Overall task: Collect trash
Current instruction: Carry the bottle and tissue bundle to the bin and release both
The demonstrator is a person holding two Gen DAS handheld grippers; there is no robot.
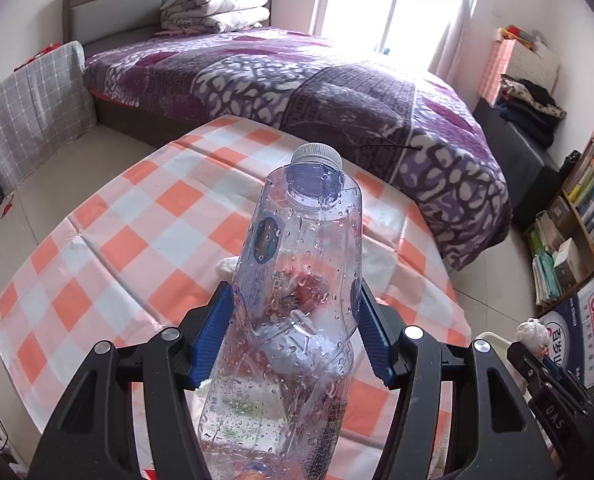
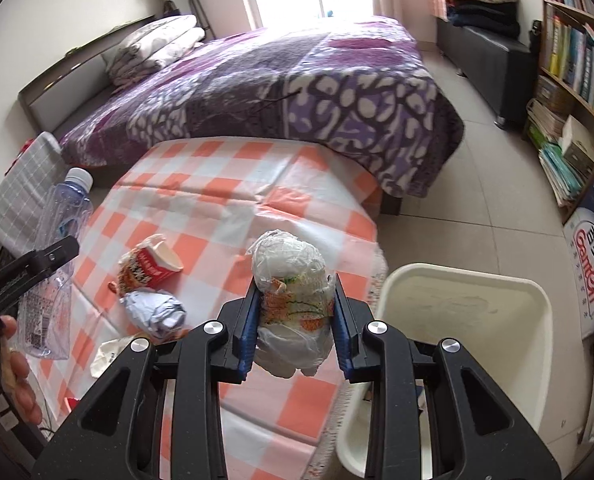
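Left gripper (image 1: 297,320) is clamping an empty clear bottle (image 1: 297,264) across its wide body, jaws standing about half apart, blue pads pressing both sides. The capped neck is pointing away and up, so the droplets inside are staying in.

Right gripper (image 2: 295,312) is pinching a wadded plastic bag bundle (image 2: 291,280) with jaws fairly narrow; the soft wad is bulging above the pads, which suits a squeeze low on its middle.

Both loads are hanging above the checked tablecloth (image 2: 217,208), clear of it.

The white bin (image 2: 457,320) is sitting just off the table's right edge, close beside the right gripper, likely the drop point for both.

Trash waiting on the cloth: a crushed red cup (image 2: 149,266), a foil-like crumple (image 2: 157,312) just beside it, and a pale scrap (image 2: 109,354), possibly paper; it is half hidden by the gripper body.
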